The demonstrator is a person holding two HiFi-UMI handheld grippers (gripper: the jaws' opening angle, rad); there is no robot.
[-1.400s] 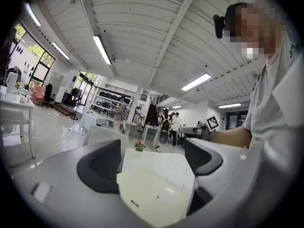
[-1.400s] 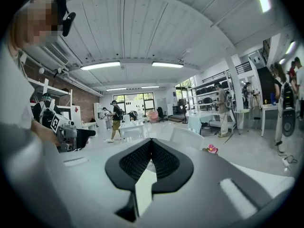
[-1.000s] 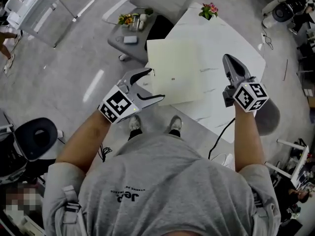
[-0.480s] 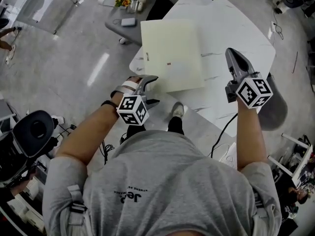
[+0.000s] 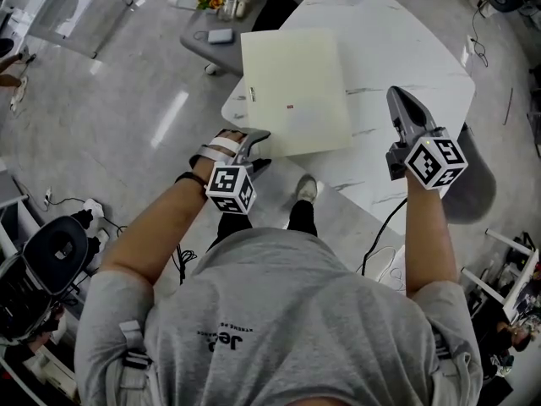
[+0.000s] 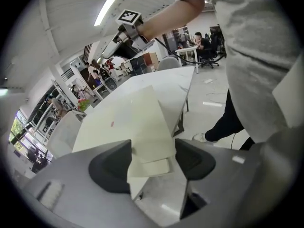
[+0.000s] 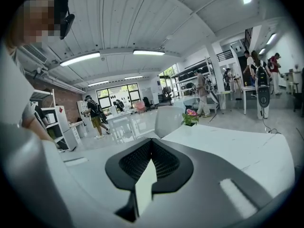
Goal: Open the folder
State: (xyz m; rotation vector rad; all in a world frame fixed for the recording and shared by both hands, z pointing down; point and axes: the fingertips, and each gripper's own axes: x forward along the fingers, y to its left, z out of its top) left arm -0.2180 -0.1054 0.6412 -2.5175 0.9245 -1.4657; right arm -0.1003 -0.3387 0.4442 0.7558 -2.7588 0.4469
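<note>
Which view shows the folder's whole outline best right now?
Head view: the whole folder lies flat on the table. Left gripper view shows it foreshortened, its near corner between the left gripper's jaws, which have just been closing, not yet pinching. Right gripper view doesn't show it.

Only the shirt [image 5: 279,311] carries lettering: a dark print [image 5: 218,337] on the chest, upside down from above, starting "Je", the rest too small to read. The folder [image 5: 296,91] bears a tiny red mark [image 5: 289,106], unreadable.
</note>
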